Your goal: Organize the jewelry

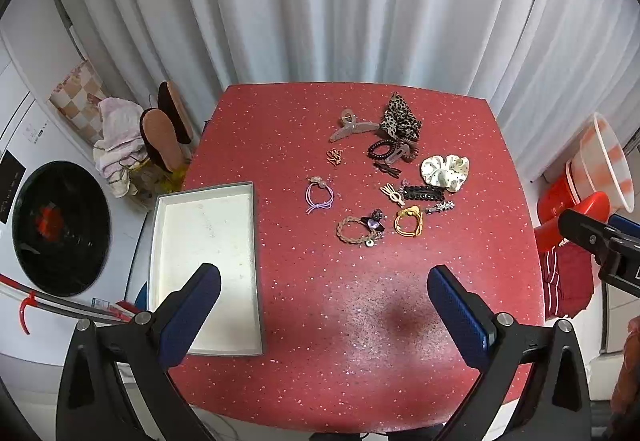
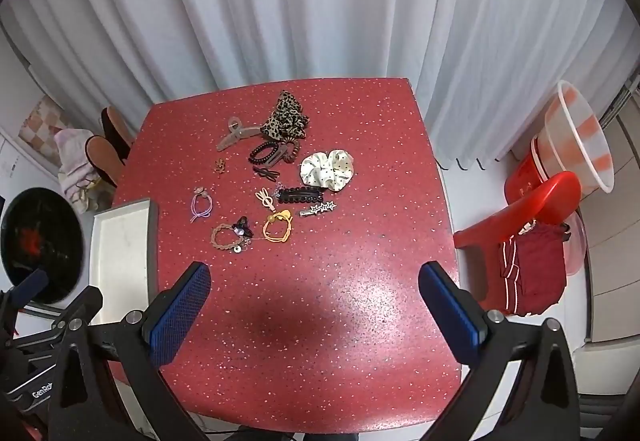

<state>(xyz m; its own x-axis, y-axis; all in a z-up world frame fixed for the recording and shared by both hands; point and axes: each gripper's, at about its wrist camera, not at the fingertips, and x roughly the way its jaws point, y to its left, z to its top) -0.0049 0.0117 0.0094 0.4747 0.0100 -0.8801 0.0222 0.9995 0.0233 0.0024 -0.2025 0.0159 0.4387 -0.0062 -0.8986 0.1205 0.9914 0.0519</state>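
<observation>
**Ahead of both tongs, the hair pieces lie untouched; the tray sits to the left**

On the far half of the red table (image 1: 360,321), the loose cluster of hair ties and clips (image 1: 384,177) lies well beyond both tools, none of it yet in the white tray (image 1: 204,241). The nearest pieces are the braided brown band (image 2: 226,237) and the orange tie (image 2: 276,227), with the purple tie (image 1: 318,195) closest to the tray. The tray's long side runs away from the viewer along the table's left edge. The left gripper (image 1: 324,313) hangs partly over the tray; the right gripper (image 2: 314,313) faces the cluster more squarely and seems better placed to pick. Both stand wide apart, empty.
</observation>
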